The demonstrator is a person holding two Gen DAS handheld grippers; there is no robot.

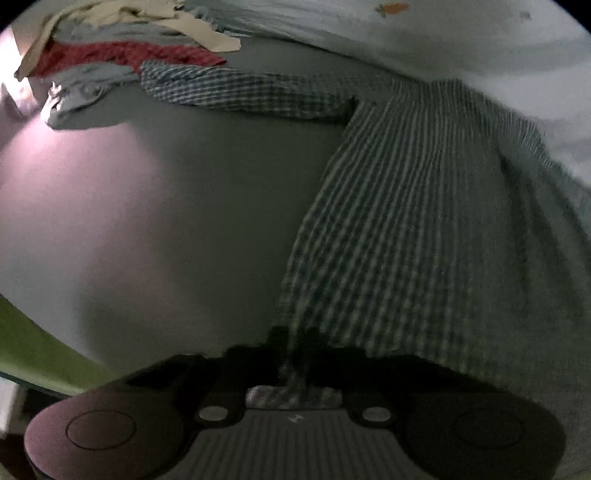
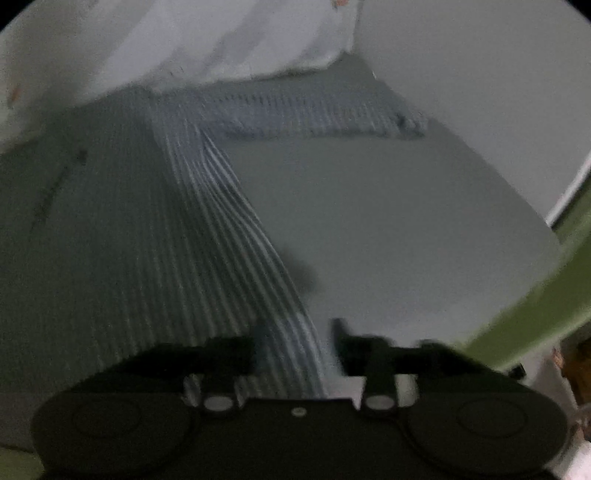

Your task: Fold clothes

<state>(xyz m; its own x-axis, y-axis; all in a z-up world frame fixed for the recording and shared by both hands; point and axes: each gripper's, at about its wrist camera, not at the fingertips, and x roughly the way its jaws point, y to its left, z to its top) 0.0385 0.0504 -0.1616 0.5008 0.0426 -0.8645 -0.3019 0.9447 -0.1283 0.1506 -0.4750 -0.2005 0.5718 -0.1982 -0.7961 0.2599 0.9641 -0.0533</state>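
Grey bed sheet (image 1: pixel 184 221) covers the surface in both views; white bedding (image 1: pixel 443 33) is bunched along the far edge, and a green band (image 2: pixel 546 302) shows past the near corner. Checked shirt (image 1: pixel 424 221) lies spread flat on the sheet, body toward the near side, one sleeve (image 1: pixel 240 90) stretched out to the far left. Pile of other clothes (image 1: pixel 122 48), red, cream and pale blue, sits at far left, touching the sleeve end. Left claw (image 1: pixel 291 343): the shirt's hem edge runs between the dark fingers, which look closed on it, though blur hides the contact. Right claw (image 2: pixel 295 339): fingers stand apart, a raised fold of shirt between them; pads not visibly pressing.
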